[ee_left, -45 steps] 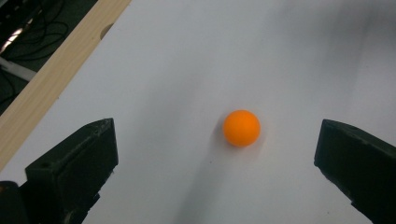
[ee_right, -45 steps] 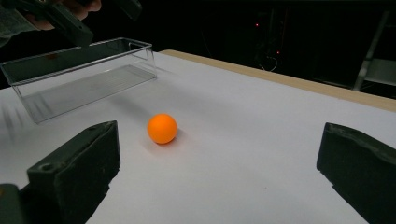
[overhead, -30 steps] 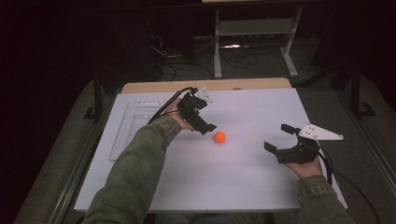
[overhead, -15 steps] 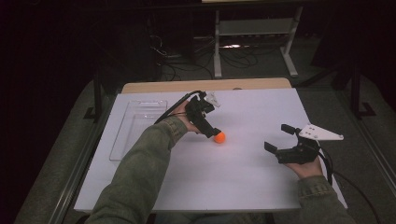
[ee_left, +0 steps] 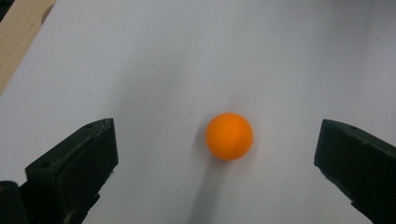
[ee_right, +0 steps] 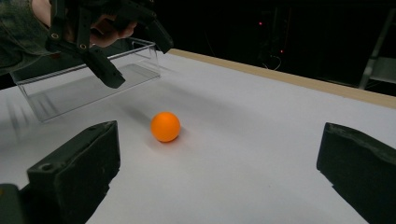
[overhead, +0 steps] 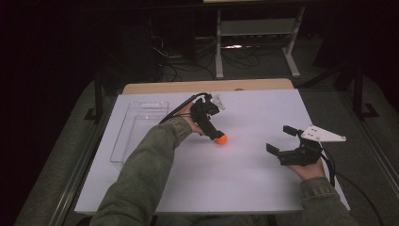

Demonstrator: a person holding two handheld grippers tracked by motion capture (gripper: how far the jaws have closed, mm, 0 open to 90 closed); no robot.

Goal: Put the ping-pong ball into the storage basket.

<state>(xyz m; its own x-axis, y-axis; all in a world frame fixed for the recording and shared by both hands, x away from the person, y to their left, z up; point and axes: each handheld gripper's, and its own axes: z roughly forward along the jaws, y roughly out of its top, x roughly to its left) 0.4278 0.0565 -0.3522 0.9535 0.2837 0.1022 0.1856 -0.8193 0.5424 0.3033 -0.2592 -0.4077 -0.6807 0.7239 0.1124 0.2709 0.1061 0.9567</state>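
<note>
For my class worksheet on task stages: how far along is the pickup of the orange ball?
Done: the left hand-held gripper is over the orange ball, jaws open on either side. In hand: closing on it. Left: grasp and lift; the ball sits on the white table, the clear tray holds nothing.

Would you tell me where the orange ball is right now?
In the high view the orange ball lies mid-table, under the open left gripper, right of the clear tray.

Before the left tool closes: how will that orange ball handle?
The orange ball is round and lies free on the flat white table, so it will probably roll if nudged off-centre. It looks smooth, so it may squirt out. The left tool is open around it.
</note>
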